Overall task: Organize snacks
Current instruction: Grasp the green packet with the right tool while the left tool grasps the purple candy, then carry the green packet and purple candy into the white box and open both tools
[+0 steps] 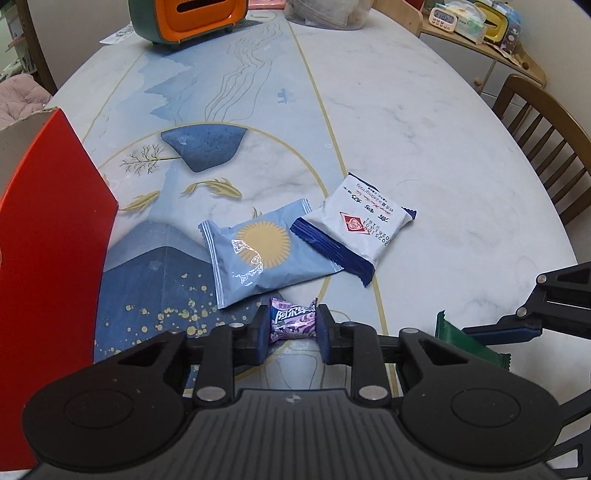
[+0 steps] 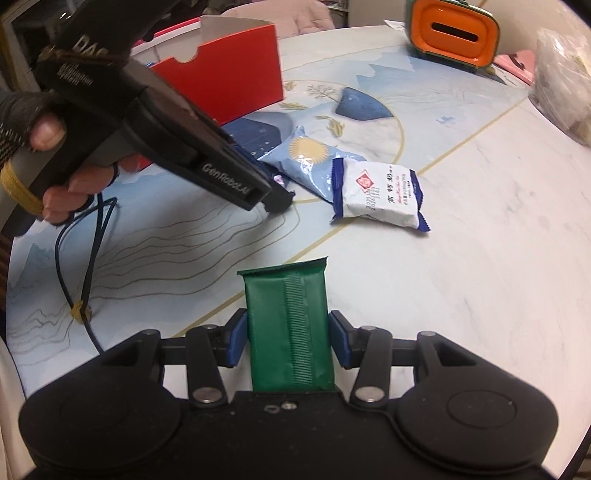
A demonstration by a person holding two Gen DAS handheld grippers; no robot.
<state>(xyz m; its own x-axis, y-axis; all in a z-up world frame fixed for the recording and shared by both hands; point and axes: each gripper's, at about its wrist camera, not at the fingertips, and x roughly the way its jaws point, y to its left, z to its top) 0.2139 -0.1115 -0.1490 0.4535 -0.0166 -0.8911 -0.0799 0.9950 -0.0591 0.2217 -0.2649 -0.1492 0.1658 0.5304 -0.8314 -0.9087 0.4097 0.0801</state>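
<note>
- Purple candy (image 1: 293, 320) sat squarely between the left gripper (image 1: 291, 330) pads, its long axis running across from pad to pad; the jaws looked clenched on its two ends, the sweet low over the table (image 1: 424, 122)
- Green packet (image 2: 290, 328) lay between the right gripper (image 2: 290, 341) fingers, long axis pointing straight ahead out of the jaws; the blue pads (image 2: 236, 339) stood at its sides with slim gaps showing, so I cannot tell whether they were pressing it or only flanking it
- Red box (image 1: 55, 229), the likely place for the snacks, rose to the left of the left jaws and close by; it lay far ahead and left of the right jaws, so the left hand was plainly the nearer one for a drop
- Just ahead of the left jaws lay a pale blue packet (image 1: 264, 251) with a sun print, its right edge under a white packet (image 1: 360, 225) with dark blue ends; both remained on the table, unsorted
- From the right wrist view, the left gripper's body crossed the space between the right jaws and the box, so a carry from the right would probably have had to wait or go round it
- Far ahead stood an orange-and-green container (image 1: 188, 18) and a clear bag (image 1: 328, 11), well apart from the work
</note>
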